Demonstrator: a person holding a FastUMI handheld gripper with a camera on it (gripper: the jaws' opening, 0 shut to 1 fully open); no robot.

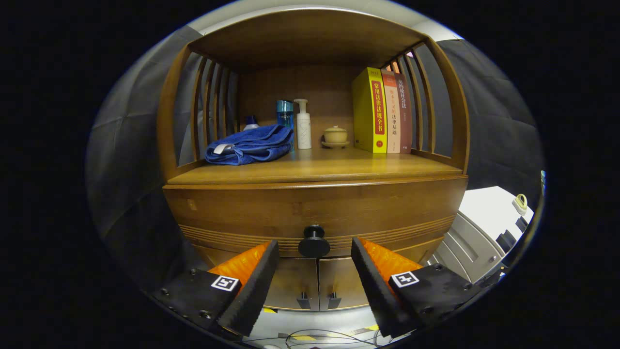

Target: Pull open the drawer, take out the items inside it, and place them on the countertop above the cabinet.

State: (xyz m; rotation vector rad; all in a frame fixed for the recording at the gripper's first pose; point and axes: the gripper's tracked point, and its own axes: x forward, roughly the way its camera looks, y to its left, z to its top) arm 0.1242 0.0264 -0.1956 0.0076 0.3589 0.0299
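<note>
Towel (249,144) left (books (382,112) right)

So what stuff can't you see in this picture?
- Gripper view: what's in the drawer; its closed front hides it.
- Gripper view: the small bottle, mostly behind the blue towel.
- Gripper view: the two books beside the yellow book, only spines showing.
- The open tool flanks the knob, not touching.

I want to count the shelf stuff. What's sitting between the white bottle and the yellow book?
A small lidded cup on its saucer, seen in the gripper view. The gripper is open around the drawer knob.
</note>
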